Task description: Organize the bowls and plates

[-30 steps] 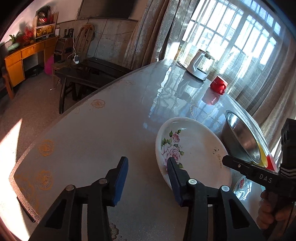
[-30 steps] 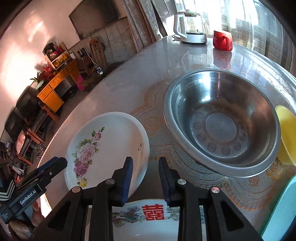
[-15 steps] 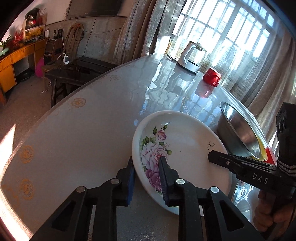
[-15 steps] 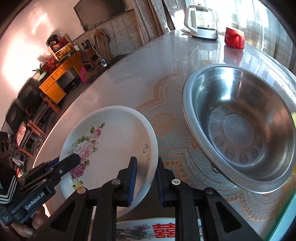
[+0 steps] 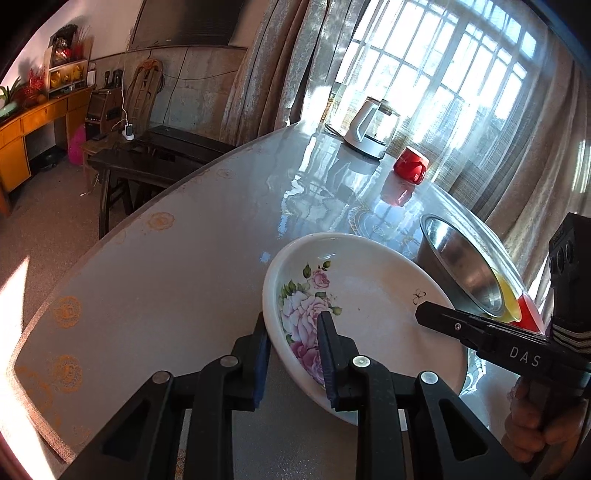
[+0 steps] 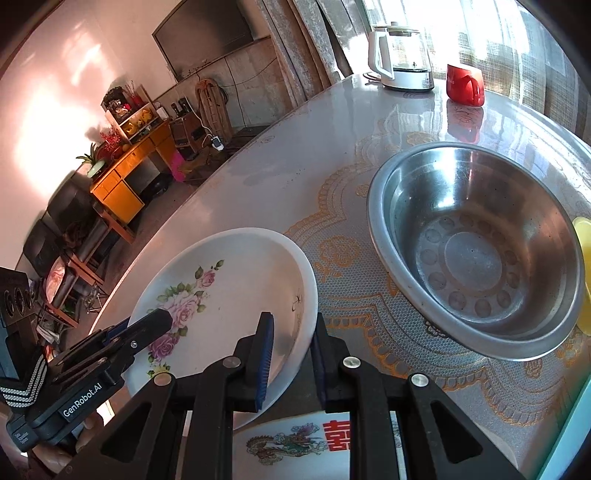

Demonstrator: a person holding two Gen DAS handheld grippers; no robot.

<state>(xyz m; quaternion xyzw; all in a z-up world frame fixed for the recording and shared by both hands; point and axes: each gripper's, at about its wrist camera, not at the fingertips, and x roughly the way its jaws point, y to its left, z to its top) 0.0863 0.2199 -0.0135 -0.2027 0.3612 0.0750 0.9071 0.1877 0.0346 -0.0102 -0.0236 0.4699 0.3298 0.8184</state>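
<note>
Plate [image 5: 369,295] rim is pinched by both your claws [image 5: 293,354] [image 6: 291,354]; uneven lifting could tip it onto the bowl [image 6: 476,251].

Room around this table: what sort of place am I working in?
Most likely a home living or dining room. A large round table holds an electric kettle and a red mug; a wall-mounted TV hangs above an orange wooden cabinet, beside curtained windows.

A white plate [image 5: 373,295] painted with pink roses sits tilted, raised off the table; right of it stands an upright steel bowl [image 6: 476,251].
</note>
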